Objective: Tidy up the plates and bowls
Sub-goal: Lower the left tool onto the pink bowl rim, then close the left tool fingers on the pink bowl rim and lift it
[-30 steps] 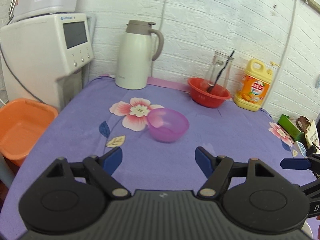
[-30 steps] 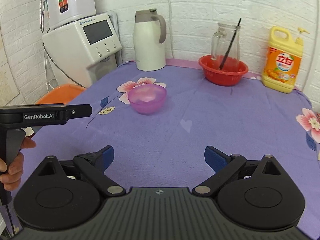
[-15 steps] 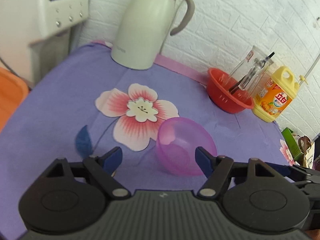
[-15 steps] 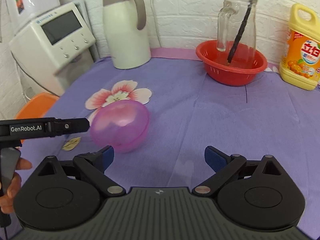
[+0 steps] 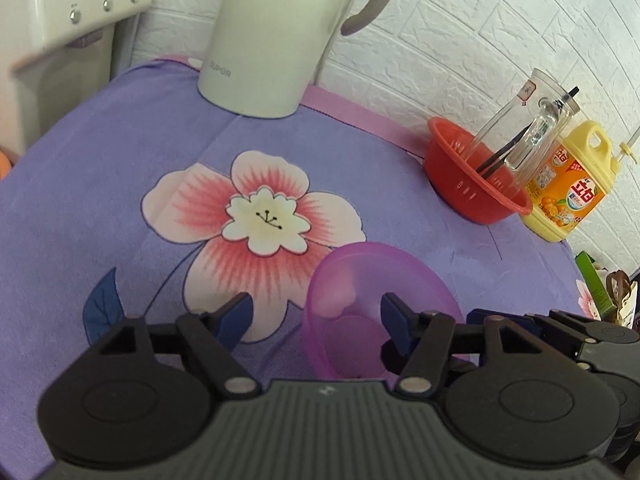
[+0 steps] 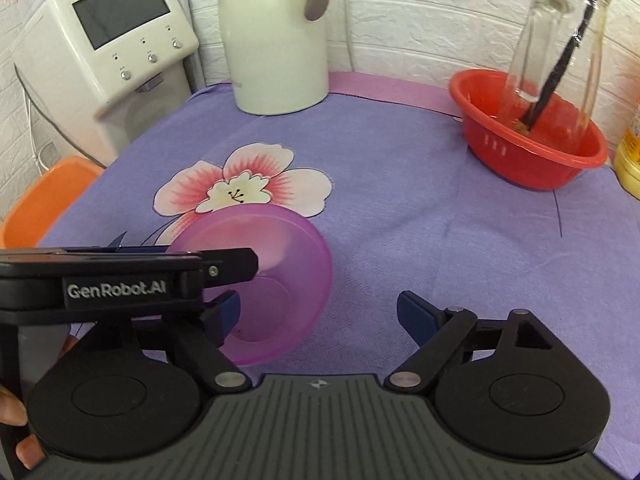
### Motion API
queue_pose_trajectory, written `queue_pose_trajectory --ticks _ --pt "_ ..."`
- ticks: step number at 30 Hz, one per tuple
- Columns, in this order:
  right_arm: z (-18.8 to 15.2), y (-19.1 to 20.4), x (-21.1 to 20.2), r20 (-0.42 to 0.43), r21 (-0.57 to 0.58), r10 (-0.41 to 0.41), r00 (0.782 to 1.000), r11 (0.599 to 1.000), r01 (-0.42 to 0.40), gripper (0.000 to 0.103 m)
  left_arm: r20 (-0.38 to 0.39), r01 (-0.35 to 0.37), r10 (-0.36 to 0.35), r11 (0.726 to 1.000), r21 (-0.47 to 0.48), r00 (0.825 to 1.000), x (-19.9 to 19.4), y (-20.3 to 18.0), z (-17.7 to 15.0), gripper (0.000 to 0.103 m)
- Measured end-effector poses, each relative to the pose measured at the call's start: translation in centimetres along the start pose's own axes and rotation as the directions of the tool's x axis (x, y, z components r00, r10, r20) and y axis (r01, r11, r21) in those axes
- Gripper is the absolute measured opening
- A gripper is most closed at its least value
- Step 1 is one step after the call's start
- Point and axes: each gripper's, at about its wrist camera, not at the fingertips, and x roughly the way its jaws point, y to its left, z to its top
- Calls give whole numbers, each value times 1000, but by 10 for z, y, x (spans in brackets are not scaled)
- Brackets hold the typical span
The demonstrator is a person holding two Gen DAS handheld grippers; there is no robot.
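Note:
A translucent purple bowl (image 5: 360,304) sits on the purple flowered tablecloth (image 5: 120,208). My left gripper (image 5: 316,316) is open, its right finger over the bowl's inside and its left finger outside the bowl's near left rim. In the right wrist view the purple bowl (image 6: 288,280) lies just ahead of my open right gripper (image 6: 320,312), whose left finger is at the bowl's near wall. The left gripper's body crosses the bowl from the left in that view. A red bowl (image 6: 532,156) stands at the back right and holds a glass jug (image 6: 560,40).
A white thermos jug (image 6: 276,36) stands at the back. A white appliance (image 6: 100,44) is at the back left, an orange tub (image 6: 44,208) beside the table's left edge. A yellow detergent bottle (image 5: 568,188) stands right of the red bowl.
Both grippers have moved forward and down to the purple bowl. The left gripper's fingers now straddle its rim. Both stay open.

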Motion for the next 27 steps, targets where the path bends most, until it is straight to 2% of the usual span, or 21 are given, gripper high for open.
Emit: queue_pose_trajectory --ticks 6,8,9,10,12,14,16,20,27 --pt "-3 11 5 -15 -22 3 1000 1000 -3 103 -6 -20 20 999 36 1000 3 -4 -3 61" --pt "-2 12 5 -9 -15 4 1000 1000 -4 103 -7 -17 17 999 44 1000 3 -5 -4 50" --pt "-2 12 6 -7 -18 0 1000 1000 0 103 -11 -15 15 999 52 1000 4 -6 -4 42" --pt "-2 13 7 -7 -19 -5 1000 1000 5 88 -14 -14 15 998 58 1000 5 -7 -3 32" --pt "-3 15 11 -13 -14 6 1000 1000 -6 66 -21 -4 5 999 50 1000 5 -6 -3 20" --pt "-5 20 13 -13 -21 17 1000 1000 -18 65 -28 19 -19 1000 23 999 5 -5 -4 18" --pt "-5 25 12 -7 -44 -1 1000 999 1 65 -26 8 -8 1000 24 1000 4 -6 -5 18" --pt "-7 26 2 1 -42 15 1000 999 -15 65 -42 27 -27 1000 1 999 -4 -4 -9 18" --pt "-17 30 -26 23 -72 -6 1000 997 7 65 -27 33 -32 999 25 999 -30 -21 -22 17"
